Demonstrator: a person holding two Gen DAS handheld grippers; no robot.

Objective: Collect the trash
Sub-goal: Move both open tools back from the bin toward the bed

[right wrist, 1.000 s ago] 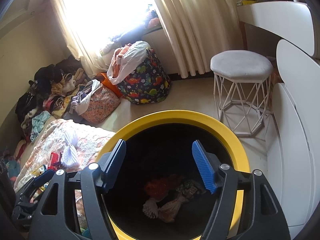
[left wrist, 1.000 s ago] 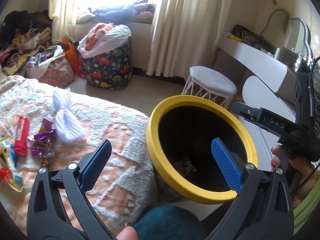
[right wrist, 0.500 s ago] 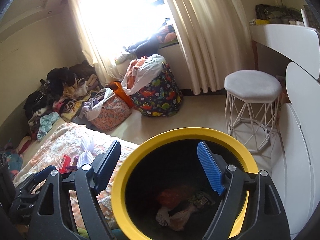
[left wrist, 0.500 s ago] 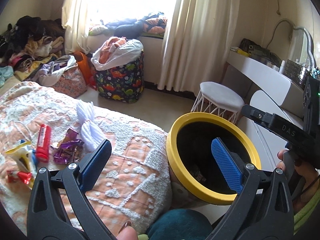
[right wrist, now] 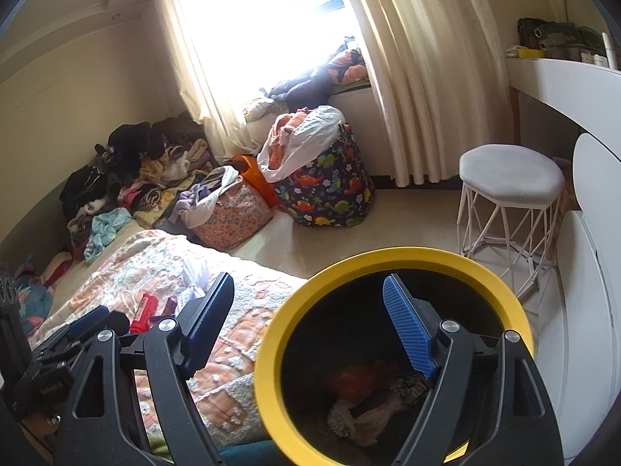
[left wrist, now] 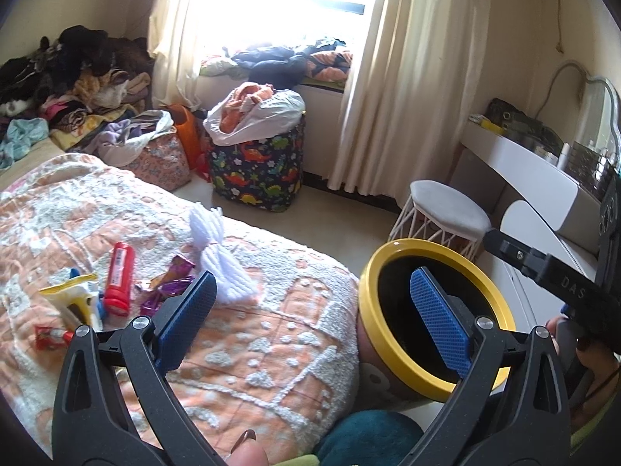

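Nearby, wrappers (left wrist: 165, 285) litter the quilted bed (left wrist: 271, 334) beside the yellow-rimmed bin (right wrist: 271, 349), both tools wide, empty.

bed (left wrist: 271, 349): fills 9 o'clock side
bin (left wrist: 388, 353): against bed's edge, 3 o'clock
trash in bin (right wrist: 372, 407): at bottom
wrappers (left wrist: 167, 283): on bed, 10 o'clock
stool (left wrist: 446, 209): behind bin, 1 o'clock
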